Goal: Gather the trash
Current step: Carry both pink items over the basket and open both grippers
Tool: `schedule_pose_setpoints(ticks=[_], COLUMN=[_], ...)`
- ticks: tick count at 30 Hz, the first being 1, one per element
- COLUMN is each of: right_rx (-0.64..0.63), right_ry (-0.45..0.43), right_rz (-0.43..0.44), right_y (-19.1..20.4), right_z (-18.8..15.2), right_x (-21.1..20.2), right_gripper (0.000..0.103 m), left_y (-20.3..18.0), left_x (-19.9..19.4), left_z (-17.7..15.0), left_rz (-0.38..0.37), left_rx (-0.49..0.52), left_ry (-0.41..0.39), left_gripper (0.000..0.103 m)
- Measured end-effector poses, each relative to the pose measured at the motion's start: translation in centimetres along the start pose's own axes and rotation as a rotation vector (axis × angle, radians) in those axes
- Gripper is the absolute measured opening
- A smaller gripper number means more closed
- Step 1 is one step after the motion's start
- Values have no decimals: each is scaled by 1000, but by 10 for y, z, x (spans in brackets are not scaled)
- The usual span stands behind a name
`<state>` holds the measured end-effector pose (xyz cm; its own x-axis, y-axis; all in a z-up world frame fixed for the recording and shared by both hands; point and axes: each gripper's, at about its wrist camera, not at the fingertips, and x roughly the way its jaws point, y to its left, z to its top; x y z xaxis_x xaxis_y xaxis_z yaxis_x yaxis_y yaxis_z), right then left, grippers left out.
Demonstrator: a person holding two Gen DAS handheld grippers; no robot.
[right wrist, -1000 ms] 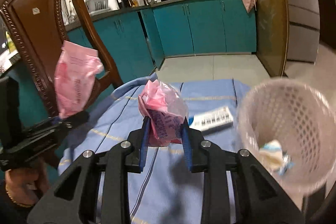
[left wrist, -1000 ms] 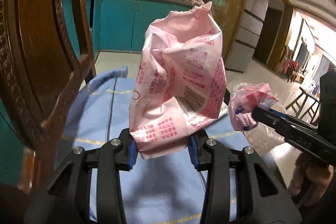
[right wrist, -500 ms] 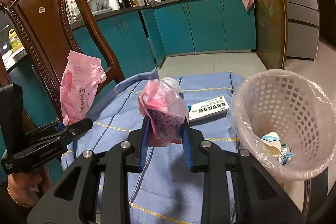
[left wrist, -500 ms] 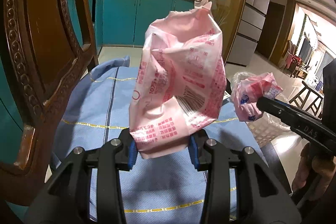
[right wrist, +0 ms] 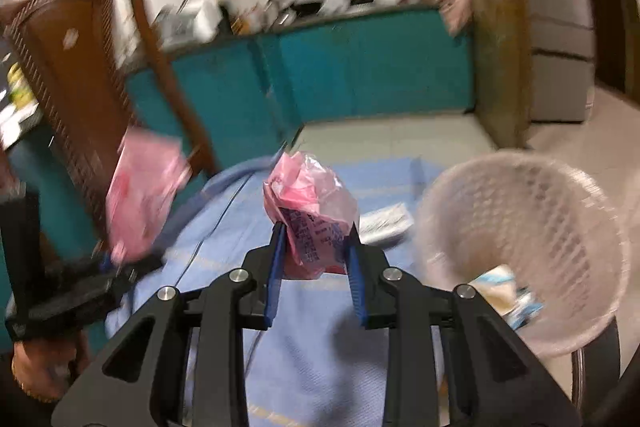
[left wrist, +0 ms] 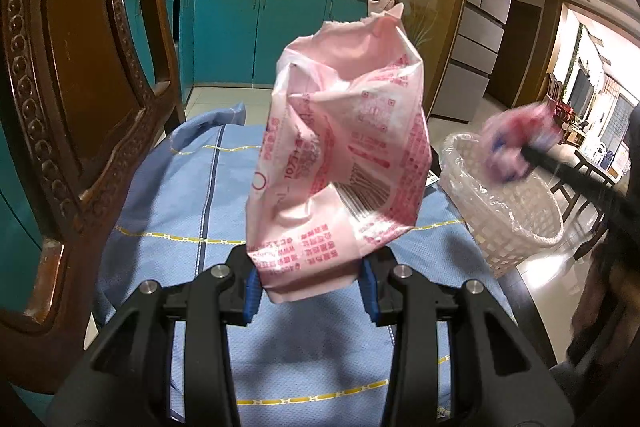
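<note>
My left gripper (left wrist: 310, 287) is shut on a large pink printed wrapper bag (left wrist: 340, 163) and holds it upright above the blue tablecloth (left wrist: 180, 211). My right gripper (right wrist: 314, 255) is shut on a crumpled pink and clear plastic wrapper (right wrist: 310, 211); in the left wrist view it (left wrist: 516, 143) is blurred above the white mesh trash basket (left wrist: 516, 227). In the right wrist view the basket (right wrist: 532, 227) is at the right, with some trash inside. The pink bag also shows blurred at the left there (right wrist: 140, 203).
A carved wooden chair (left wrist: 64, 107) stands close on the left of the table. A white medicine box (right wrist: 386, 223) lies on the cloth beside the basket. Teal kitchen cabinets (left wrist: 256, 31) are behind, across open floor.
My right gripper has swung with its crumpled wrapper toward the basket and is blurred with motion. My left gripper holds the pink bag much as before.
</note>
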<state>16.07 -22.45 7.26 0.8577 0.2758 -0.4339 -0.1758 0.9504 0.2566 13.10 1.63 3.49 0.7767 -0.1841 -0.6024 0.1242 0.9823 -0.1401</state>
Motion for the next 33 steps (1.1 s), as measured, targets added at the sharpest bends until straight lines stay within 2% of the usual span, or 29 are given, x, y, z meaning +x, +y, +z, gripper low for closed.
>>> schedule_pose_setpoints(ticks=[3, 5, 7, 9, 11, 13, 18, 22, 24, 26, 28, 30, 33], right_rx=[83, 140, 215, 292, 367, 399, 491, 538, 567, 578, 573, 570, 564], right_ry=[-47, -46, -20, -32, -84, -163, -303, -352, -381, -403, -414, -402, -373], right_rz=[-150, -226, -293, -301, -246, -245, -305, -318, -321, -322, -322, -316, -294], right_y=[-43, -69, -95, -110, -117, -118, -126, -135, -139, -143, -143, -145, -145], right_z=[8, 8, 5, 3, 3, 3, -5, -8, -10, -10, -11, -11, -11], right_x=[-2, 3, 7, 2, -12, -29, -60, -69, -75, -77, -79, -81, -76], right_gripper=[34, 44, 66, 75, 83, 98, 100, 100, 100, 100, 100, 100, 100], left_y=[1, 0, -4, -12, -20, -32, -82, -148, -175, -203, -217, -216, -188], left_x=[1, 2, 4, 6, 9, 14, 24, 48, 65, 87, 106, 114, 110], left_z=[0, -1, -1, -2, -5, -8, 3, 26, 38, 51, 55, 54, 52], left_rz=[-3, -11, -19, -29, -42, -59, -147, -249, -275, -320, -313, -266, -208], left_rx=[5, 10, 23, 45, 71, 107, 191, 285, 306, 313, 323, 330, 329], left_ry=[0, 2, 5, 7, 15, 30, 37, 49, 66, 95, 117, 122, 79], left_gripper=[40, 40, 40, 40, 40, 40, 40, 40, 42, 54, 97, 98, 98])
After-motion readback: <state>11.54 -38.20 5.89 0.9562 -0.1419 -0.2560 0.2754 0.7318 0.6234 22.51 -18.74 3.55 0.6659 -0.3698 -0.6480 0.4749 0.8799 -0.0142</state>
